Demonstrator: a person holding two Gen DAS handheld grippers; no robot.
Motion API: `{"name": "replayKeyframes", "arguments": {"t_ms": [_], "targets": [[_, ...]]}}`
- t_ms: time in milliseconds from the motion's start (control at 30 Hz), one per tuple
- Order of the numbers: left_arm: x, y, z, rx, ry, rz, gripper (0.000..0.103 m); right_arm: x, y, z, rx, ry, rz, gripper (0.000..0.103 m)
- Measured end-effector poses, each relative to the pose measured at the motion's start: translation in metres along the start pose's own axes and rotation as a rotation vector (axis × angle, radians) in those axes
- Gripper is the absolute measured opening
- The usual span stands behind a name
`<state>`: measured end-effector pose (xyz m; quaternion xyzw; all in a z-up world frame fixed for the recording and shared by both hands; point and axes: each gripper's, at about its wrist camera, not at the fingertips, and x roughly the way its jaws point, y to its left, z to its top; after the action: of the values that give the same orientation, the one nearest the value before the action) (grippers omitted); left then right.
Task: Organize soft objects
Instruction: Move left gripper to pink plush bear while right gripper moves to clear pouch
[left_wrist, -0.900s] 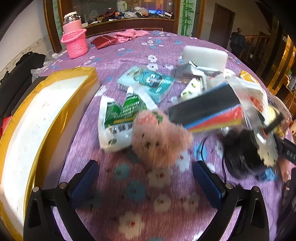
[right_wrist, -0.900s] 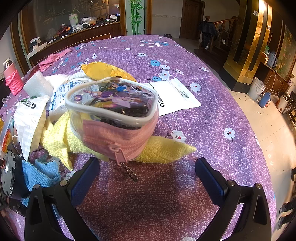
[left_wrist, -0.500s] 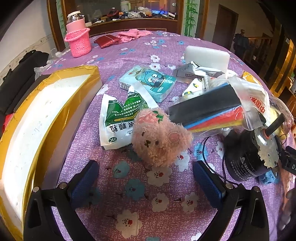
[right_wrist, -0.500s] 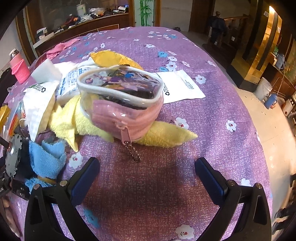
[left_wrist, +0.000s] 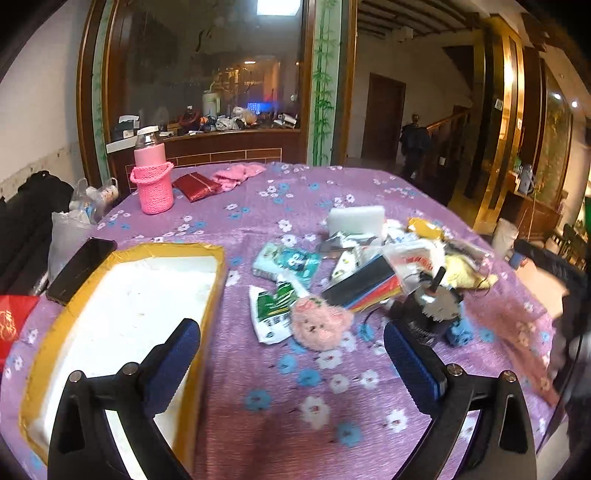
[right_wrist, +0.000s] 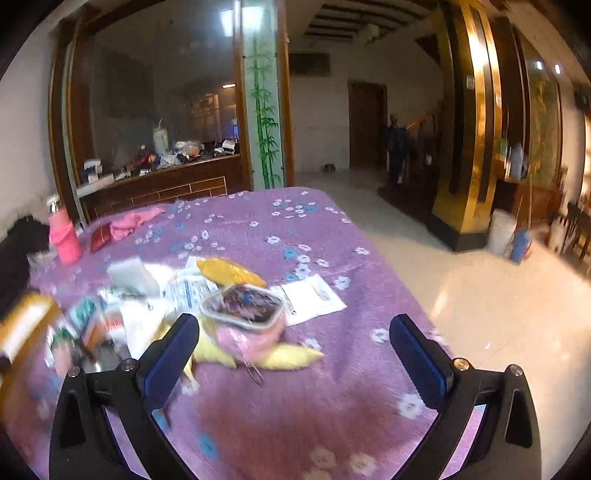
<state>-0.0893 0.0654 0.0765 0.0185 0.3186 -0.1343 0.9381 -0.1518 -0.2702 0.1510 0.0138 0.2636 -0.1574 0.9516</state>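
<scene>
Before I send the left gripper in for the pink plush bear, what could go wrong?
Three risks, as I judge them:
1. The pink plush bear lies partly on the green-and-white packet, so the open left gripper may pinch both.
2. The black motor and its thin wire sit just right of the bear and could snag.
3. The gold-edged white tray is close to the left finger and may get bumped.

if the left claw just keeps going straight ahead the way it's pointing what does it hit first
Most likely the pink plush bear. It lies on the purple tablecloth ahead of the open left claw, slightly right of centre between the fingers, with only bare cloth before it. Depth is hard to judge in the fisheye view.
</scene>
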Motion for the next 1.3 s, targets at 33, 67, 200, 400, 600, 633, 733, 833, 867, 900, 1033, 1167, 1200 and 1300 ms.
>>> {"name": "replayKeyframes", "arguments": {"t_ms": [33,67,200,400,600,633,733,833,867,900,1033,1167,1200,1300], "targets": [[0.003,0.001,0.0,-0.005,0.016,0.011,0.101,0.003,-0.002,0.005,0.028,-0.014,0.023,0.103],[0.009,0.001,-0.001,-0.02,0.055,0.018,0.101,0.012,-0.003,0.009,0.048,0.014,0.026,0.103],[0.028,-0.008,0.002,-0.043,0.152,-0.049,0.082,0.05,-0.004,0.005,0.168,0.088,0.088,0.093],[0.056,-0.021,0.007,-0.038,0.208,-0.099,0.068,0.063,0.009,0.0,0.105,0.13,0.089,0.092],[0.073,-0.023,0.003,-0.04,0.246,-0.069,0.068,0.067,0.008,-0.003,0.116,0.16,0.134,0.092],[0.074,-0.024,0.003,-0.036,0.248,-0.063,0.068,0.068,0.008,-0.003,0.119,0.165,0.144,0.092],[0.076,-0.029,0.0,-0.01,0.25,-0.029,0.068,0.069,0.008,-0.002,0.123,0.166,0.156,0.092],[0.081,-0.029,0.0,-0.021,0.261,-0.015,0.068,0.069,0.009,-0.003,0.122,0.17,0.159,0.092],[0.083,-0.028,0.001,-0.031,0.266,-0.016,0.068,0.069,0.009,-0.003,0.122,0.169,0.158,0.092],[0.084,-0.028,0.002,-0.045,0.27,-0.022,0.068,0.068,0.009,-0.003,0.121,0.168,0.157,0.092],[0.079,-0.028,0.006,-0.039,0.263,-0.029,0.068,0.066,0.007,-0.002,0.133,0.166,0.169,0.093],[0.069,-0.021,0.009,-0.026,0.247,-0.032,0.069,0.048,-0.013,0.005,0.188,0.131,0.254,0.093],[0.067,-0.018,0.009,-0.034,0.244,-0.038,0.069,0.044,-0.019,0.008,0.188,0.126,0.257,0.093],[0.062,-0.008,0.007,-0.074,0.248,-0.077,0.069,0.038,-0.042,0.018,0.152,0.142,0.237,0.093]]}}
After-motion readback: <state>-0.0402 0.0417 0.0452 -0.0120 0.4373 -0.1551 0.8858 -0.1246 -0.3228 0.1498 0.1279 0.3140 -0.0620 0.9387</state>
